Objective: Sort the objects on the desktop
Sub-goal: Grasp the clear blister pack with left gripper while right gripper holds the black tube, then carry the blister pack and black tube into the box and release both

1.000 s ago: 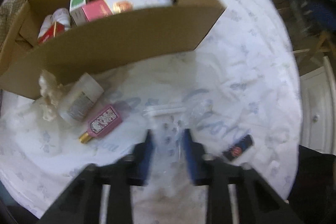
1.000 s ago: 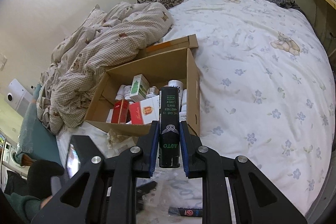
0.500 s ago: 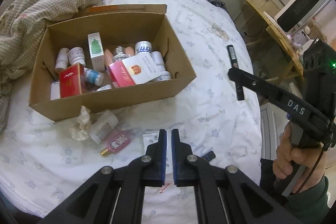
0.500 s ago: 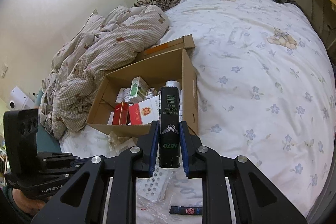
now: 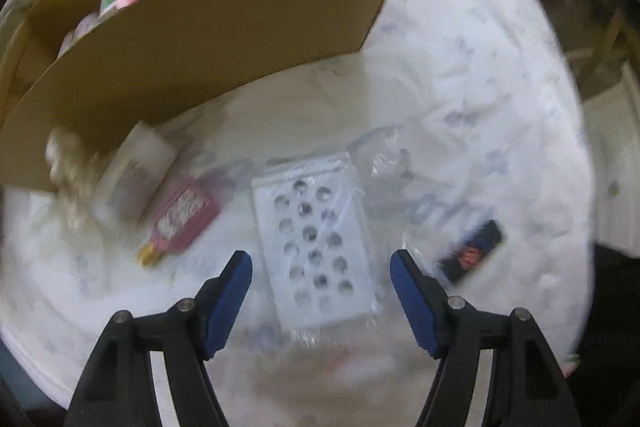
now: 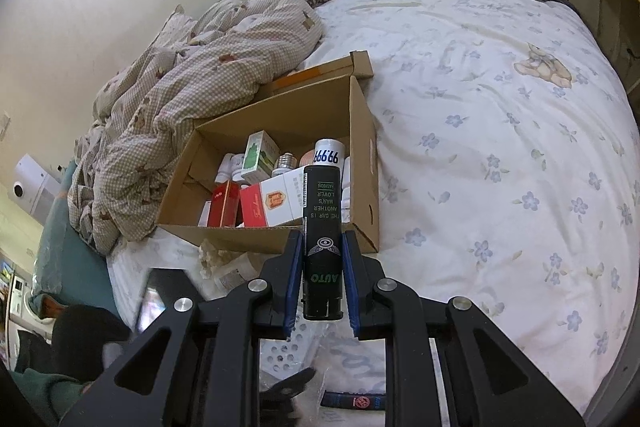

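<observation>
On the bed's white flowered sheet (image 6: 500, 131), a pink flat perfume bottle with a gold cap (image 5: 180, 223) lies just beside the open brown cardboard box (image 5: 208, 27). The left claw (image 5: 322, 267) hangs spread wide over a white plastic tray with round holes (image 5: 316, 247), wrapped in clear film. The right claw (image 6: 322, 279) pinches a black cylindrical can with white lettering (image 6: 322, 227), held in front of the box's near right corner.
</observation>
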`<act>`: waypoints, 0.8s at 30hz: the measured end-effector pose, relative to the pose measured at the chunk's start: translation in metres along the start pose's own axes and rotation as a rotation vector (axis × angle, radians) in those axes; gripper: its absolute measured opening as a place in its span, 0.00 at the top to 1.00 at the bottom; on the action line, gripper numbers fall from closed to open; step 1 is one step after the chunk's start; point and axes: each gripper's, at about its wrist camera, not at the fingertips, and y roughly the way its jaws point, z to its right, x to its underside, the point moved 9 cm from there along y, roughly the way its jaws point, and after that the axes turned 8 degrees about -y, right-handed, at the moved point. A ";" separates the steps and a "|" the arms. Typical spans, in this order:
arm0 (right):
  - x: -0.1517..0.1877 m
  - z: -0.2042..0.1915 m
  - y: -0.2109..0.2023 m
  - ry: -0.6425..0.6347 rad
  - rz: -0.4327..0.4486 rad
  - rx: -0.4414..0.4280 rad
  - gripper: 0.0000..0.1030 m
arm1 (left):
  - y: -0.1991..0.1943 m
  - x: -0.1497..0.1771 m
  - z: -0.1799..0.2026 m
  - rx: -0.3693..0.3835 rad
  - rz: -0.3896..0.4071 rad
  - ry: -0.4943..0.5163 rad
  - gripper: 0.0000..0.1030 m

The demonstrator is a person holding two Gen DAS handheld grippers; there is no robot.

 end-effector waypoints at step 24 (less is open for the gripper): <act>0.002 -0.010 -0.003 -0.026 0.024 -0.011 0.80 | -0.137 -0.053 -0.054 0.057 0.370 -0.020 0.49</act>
